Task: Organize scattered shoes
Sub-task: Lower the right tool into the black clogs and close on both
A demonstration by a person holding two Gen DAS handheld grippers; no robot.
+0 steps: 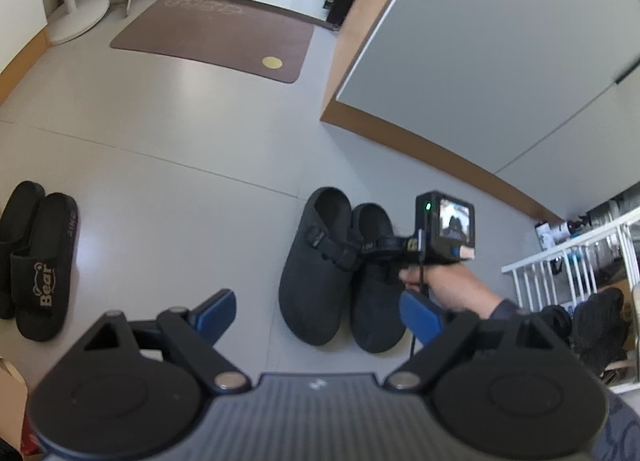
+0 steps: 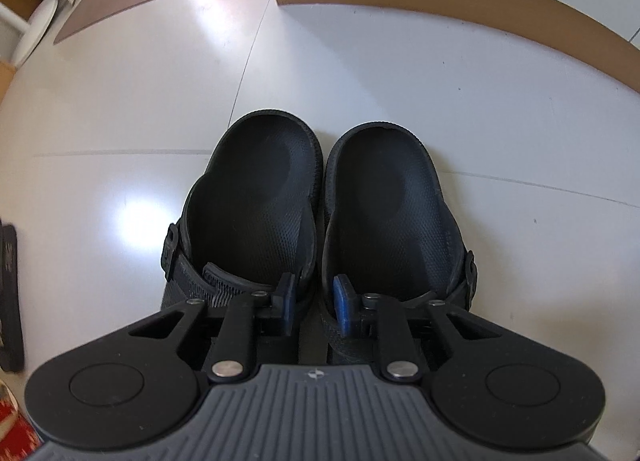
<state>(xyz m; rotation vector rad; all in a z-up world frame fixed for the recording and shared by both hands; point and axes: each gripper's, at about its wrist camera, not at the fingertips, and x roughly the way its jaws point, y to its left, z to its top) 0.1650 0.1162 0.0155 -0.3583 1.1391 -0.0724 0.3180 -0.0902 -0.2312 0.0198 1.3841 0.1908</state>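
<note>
A pair of dark grey clogs (image 2: 320, 201) stands side by side on the pale floor, heels away from the right wrist camera. My right gripper (image 2: 316, 299) points steeply down with one blue pad in each clog, pinching their two inner walls together. In the left wrist view the same clogs (image 1: 316, 277) lie right of centre, with the right gripper (image 1: 378, 249) and the hand (image 1: 448, 285) holding it over them. My left gripper (image 1: 320, 311) hovers above the floor, open, with nothing held. A pair of black "Bear" slides (image 1: 40, 261) lies at the far left.
A brown door mat (image 1: 216, 41) lies farther back, with a white fan base (image 1: 76, 17) beside it. A white cabinet front with wooden skirting (image 1: 500, 41) stands close to the right of the clogs. A white railing (image 1: 568, 261) and dark items (image 1: 596, 325) are at the right edge.
</note>
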